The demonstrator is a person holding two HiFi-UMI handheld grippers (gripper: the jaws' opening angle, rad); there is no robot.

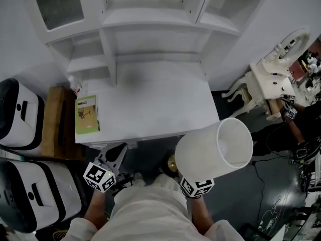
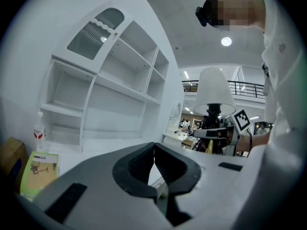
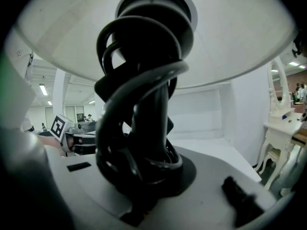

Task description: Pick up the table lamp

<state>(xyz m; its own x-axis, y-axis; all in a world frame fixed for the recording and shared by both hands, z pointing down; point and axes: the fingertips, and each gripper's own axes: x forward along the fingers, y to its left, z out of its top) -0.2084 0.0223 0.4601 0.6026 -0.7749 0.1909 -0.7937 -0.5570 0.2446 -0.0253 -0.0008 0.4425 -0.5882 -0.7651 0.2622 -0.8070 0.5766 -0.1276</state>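
Note:
The table lamp hangs in front of the desk, its white shade (image 1: 216,152) tilted with the open end up and to the right. My right gripper (image 3: 144,176) is shut on the lamp's black stem (image 3: 146,99), which has a black cord wound round it. The underside of the shade (image 3: 230,37) fills the top of the right gripper view. In the head view the shade hides the right jaws and only the marker cube (image 1: 196,187) shows. My left gripper (image 1: 118,154) is level beside it on the left, shut with nothing between its pads (image 2: 144,164). From the left gripper view the lamp (image 2: 214,92) stands upright to the right.
A white desk (image 1: 150,109) with a shelved hutch (image 1: 145,19) stands ahead. On its left end lie a green booklet (image 1: 87,114) and a small bottle (image 1: 75,84). A brown box (image 1: 52,119) and white cases (image 1: 17,114) stand at the left, an ornate white dressing table (image 1: 273,79) at the right.

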